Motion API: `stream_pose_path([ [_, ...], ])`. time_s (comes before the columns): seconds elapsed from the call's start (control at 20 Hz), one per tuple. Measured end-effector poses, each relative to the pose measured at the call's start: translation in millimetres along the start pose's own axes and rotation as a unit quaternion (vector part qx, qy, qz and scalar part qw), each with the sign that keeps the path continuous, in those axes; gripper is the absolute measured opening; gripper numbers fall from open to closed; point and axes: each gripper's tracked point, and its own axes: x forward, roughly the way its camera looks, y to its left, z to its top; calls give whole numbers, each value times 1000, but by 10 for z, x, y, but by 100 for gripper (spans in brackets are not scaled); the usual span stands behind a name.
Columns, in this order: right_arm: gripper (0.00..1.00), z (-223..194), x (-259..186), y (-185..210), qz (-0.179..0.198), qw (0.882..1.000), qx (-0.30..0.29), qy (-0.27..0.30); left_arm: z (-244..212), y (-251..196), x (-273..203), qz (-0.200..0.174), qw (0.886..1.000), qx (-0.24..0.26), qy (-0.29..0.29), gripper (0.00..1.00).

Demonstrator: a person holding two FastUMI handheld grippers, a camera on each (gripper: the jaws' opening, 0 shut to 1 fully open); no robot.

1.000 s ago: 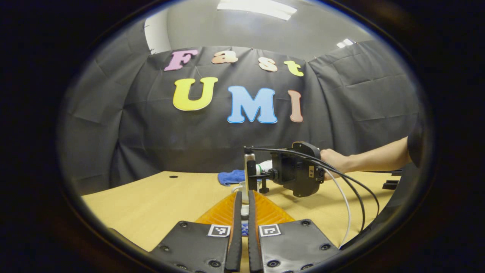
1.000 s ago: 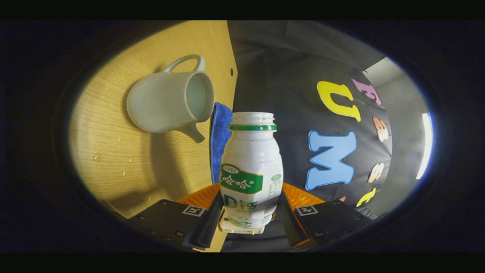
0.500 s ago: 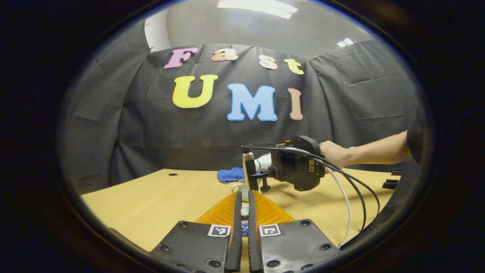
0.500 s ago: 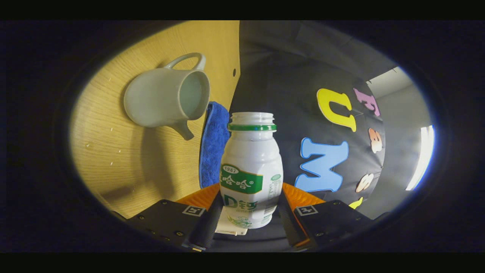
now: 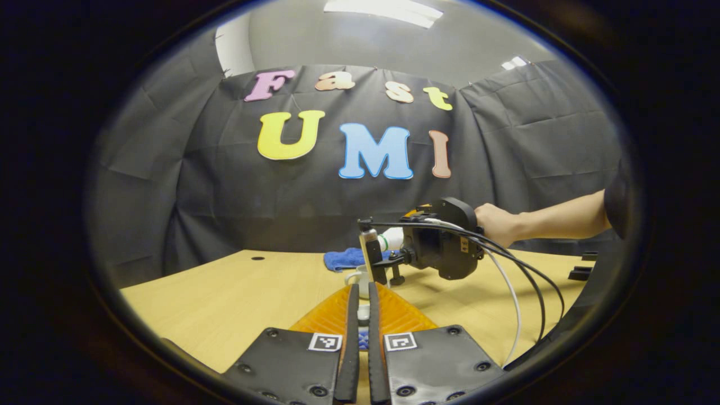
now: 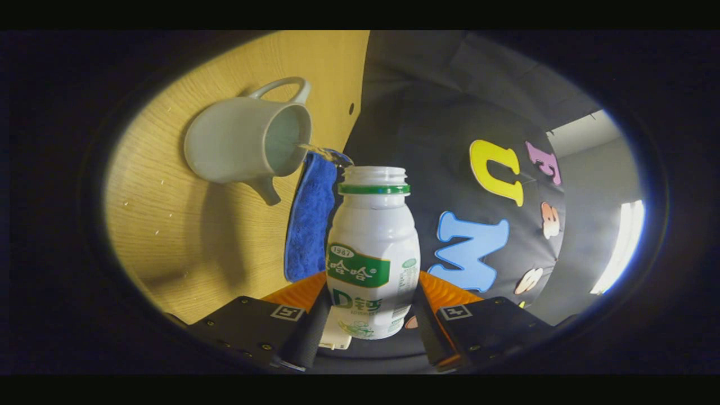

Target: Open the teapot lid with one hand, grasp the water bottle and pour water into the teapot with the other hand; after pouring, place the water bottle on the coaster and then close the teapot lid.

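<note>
Bottle (image 6: 373, 247) has tilted further — a thin stream now reaches the teapot (image 6: 247, 140); right gripper (image 6: 368, 332) fingers clamp the bottle, left gripper (image 5: 360, 332) fingers nearly closed.

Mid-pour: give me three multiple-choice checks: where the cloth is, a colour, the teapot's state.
1. The blue cloth lies: A under the white ceramic teapot; B on the wooden table beside it; C hanging on the wall.
2. The white plastic bottle's neck ring is: A green; B red; C blue.
3. The teapot is: A lidded; B open, receiving water; C tipped over.
B, cloth lies flat past the spout; A, green band below the mouth; B, a stream enters its open top.
</note>
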Motion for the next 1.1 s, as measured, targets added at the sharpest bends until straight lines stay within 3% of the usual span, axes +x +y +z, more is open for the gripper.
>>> stream_pose_path([
  [0.35, 72, -12, 11, -38, -8, 1000, -22, -3, -9, -7, 2, -1, 1000, 0, 2, 17],
  [0.5, 72, -9, 11, -34, -11, 1000, -27, -7, -23, 6, 7, 0, 1000, 1, 2, 13],
  [0.55, 72, -4, 3, -35, -11, 999, -28, -8, -14, 8, 8, 0, 1000, 0, 1, 17],
  [0.65, 72, 7, -4, -28, -13, 999, -32, -10, -10, 6, 3, 0, 1000, 0, 1, 13],
  [1.05, 72, -5, 13, -54, -20, 998, -56, -16, -16, 13, 7, 0, 1000, -1, 1, 13],
  [1.1, 72, -2, 22, -59, -23, 998, -59, -17, -20, 12, 0, 0, 1000, 0, 2, 17],
])
